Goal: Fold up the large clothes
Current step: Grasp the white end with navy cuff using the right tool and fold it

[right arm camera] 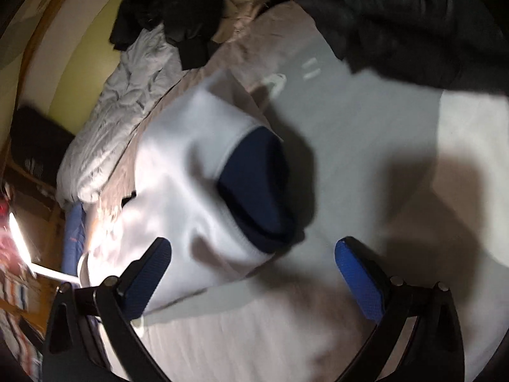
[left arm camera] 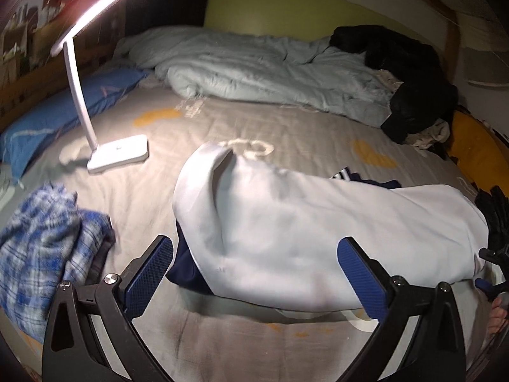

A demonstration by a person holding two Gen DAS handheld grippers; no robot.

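Observation:
A large white garment [left arm camera: 302, 229] with navy trim [left arm camera: 187, 270] lies crumpled on the grey bed sheet [left arm camera: 222, 343]. My left gripper [left arm camera: 256, 245] hovers just over its near edge, open wide, with the blue pads standing on either side of the cloth and not pressing it. In the right wrist view the same white garment [right arm camera: 178, 172] shows a navy cuff-like end [right arm camera: 257, 187]. My right gripper [right arm camera: 254, 248] is open wide just below that navy end, with nothing pinched between its fingers. The view is tilted and blurred.
A lit white desk lamp [left arm camera: 117, 152] stands on the bed to the left. A blue plaid cloth [left arm camera: 47, 248] lies at the near left. A pale duvet [left arm camera: 254, 73], black clothes [left arm camera: 407, 73] and a blue pillow [left arm camera: 63, 114] crowd the far side.

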